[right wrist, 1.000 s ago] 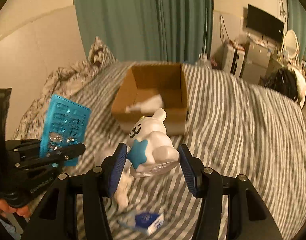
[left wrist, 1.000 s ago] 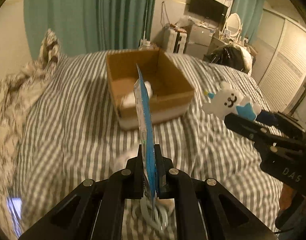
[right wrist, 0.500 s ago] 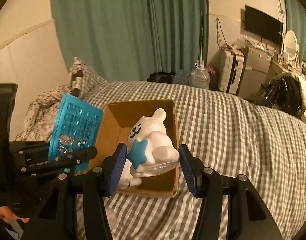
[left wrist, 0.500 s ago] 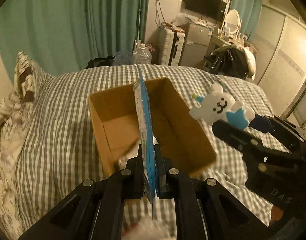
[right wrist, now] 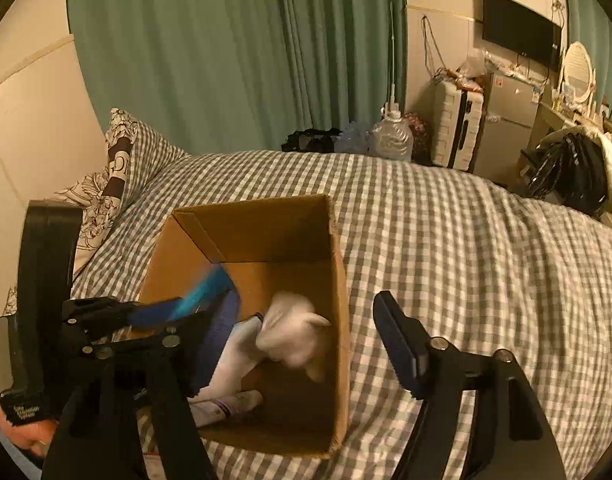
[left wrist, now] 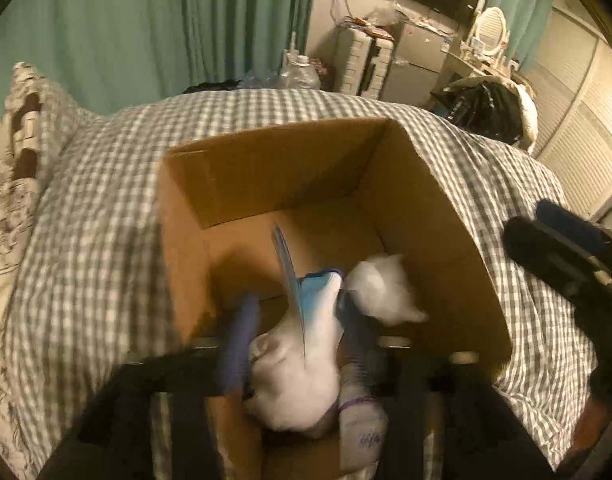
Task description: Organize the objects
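Brown cardboard box [right wrist: 338, 280] sits on the checked bed [right wrist: 466, 240], open at the top. Both grippers hang over it, jaws opening. The left gripper [left wrist: 297, 344] has the blue card [left wrist: 287, 276] between its spread fingers, pads off it. The right gripper [right wrist: 310, 340] stands wide around nothing; the white bunny figure [right wrist: 293, 336] is blurred inside the box, near its right wall, over a white tube [right wrist: 225, 404].

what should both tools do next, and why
Probably lift both clear of the box and go for the next item. Both are opening: the blue card is slipping from the left tool, and the white toy has already left the right tool, blurred inside the box.
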The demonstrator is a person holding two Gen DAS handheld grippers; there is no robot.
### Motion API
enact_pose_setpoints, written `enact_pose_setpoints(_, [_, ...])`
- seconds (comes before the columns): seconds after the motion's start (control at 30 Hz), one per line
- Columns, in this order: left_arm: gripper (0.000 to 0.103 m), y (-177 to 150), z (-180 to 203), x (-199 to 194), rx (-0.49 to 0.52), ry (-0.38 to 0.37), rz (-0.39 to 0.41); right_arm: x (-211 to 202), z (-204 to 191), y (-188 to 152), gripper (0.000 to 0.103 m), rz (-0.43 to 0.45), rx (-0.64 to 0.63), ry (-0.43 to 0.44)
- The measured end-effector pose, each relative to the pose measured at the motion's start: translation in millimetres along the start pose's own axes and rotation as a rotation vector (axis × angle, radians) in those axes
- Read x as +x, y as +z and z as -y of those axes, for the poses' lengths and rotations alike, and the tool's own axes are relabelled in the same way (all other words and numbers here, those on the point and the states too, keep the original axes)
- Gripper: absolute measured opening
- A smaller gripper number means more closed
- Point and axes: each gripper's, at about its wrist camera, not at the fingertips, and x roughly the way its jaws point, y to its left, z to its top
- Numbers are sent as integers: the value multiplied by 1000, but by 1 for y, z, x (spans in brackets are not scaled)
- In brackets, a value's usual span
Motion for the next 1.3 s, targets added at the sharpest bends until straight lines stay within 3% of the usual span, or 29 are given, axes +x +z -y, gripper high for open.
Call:
enact_pose_setpoints(0.17, [70,-12,-2,-45,5,36,40,-57,-5,3,76,48,-39,-37])
enact_pose_setpoints(0.3, [90,-20,2,-103,4,58,121,-112,-14,9,80,104,-74,-61])
enact_pose_setpoints(0.4, [93,-28,4,-142,7,65,173,-154,-23,6,83,139,-103,-72])
enact_pose_setpoints(0.7, [103,-90,-1,-217,-5,101,266,-219,-40,-45,84,126,-135,-86])
enact_pose_setpoints(1.0, [103,-176,-14,-203,-71,106,254,-202,-43,-126,89,29,-109,-76])
enact_pose_setpoints(1.3, [103,-255,-4,-127,-118,127,100,-137,-50,-217,89,-158,-120,-83])
